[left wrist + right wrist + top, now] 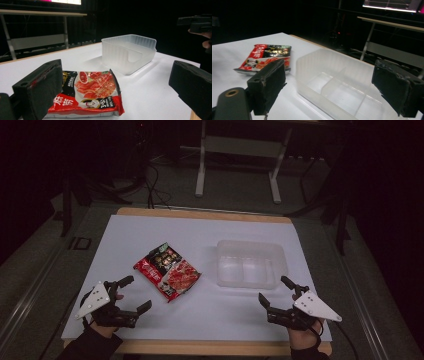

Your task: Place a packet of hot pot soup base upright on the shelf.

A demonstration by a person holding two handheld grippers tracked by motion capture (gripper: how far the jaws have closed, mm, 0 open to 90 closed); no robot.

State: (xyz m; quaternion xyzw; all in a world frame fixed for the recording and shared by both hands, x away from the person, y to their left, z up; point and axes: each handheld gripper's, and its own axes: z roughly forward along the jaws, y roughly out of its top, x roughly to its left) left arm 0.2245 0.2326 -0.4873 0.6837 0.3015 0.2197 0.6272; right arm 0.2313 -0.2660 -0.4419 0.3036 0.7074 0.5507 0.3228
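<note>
Just to the left of the clear plastic bin (250, 264), the red snack packet (167, 270) lay flat and untouched on the white table (125, 240), so the work looked not yet begun, the bin empty. The left gripper (131, 294) hovered nearer than the packet, the right gripper (276, 291) nearer than the bin, each with jaws spread wide and holding nothing.

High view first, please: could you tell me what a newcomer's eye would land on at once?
The glossy red and black snack packet lies flat at the middle of the white table. Right of it, apart, stands the empty translucent plastic container with a divider. Near the front edge, the left gripper and right gripper hover open, holding nothing.
</note>
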